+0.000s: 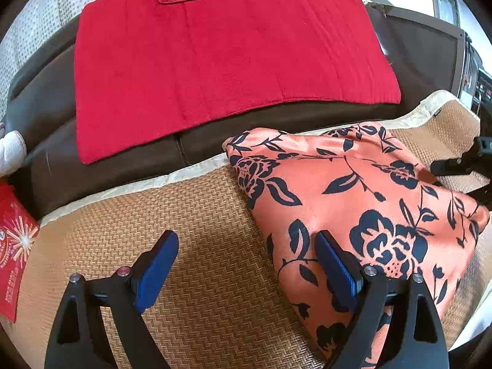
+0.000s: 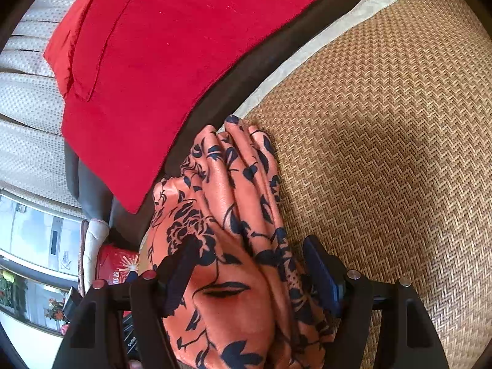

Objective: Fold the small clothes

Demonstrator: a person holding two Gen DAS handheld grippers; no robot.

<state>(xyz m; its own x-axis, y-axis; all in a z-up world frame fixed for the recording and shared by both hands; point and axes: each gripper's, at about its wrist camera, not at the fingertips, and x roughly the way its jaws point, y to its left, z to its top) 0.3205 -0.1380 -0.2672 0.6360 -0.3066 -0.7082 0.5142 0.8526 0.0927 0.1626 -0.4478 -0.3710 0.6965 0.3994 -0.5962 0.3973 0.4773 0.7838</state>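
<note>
An orange cloth with dark blue flowers (image 1: 353, 184) lies rumpled on a woven straw mat (image 1: 200, 230). My left gripper (image 1: 246, 264) hangs open just above the mat, its right finger (image 1: 335, 270) over the cloth's near left edge and nothing between the pads. In the right wrist view the same cloth (image 2: 233, 190) runs in bunched folds from the mat's border back between the fingers of my right gripper (image 2: 249, 273). Those jaws stand wide around the bunch without visibly pinching it. A dark part of the right gripper (image 1: 455, 163) shows at the cloth's far right.
A red towel (image 1: 230, 55) is spread over the brown sofa seat (image 1: 61, 160) behind the mat (image 2: 384, 123). A red printed packet (image 1: 15, 246) lies at the left edge, and a white thing (image 1: 12, 150) sits above it. Cream dotted upholstery lies beyond.
</note>
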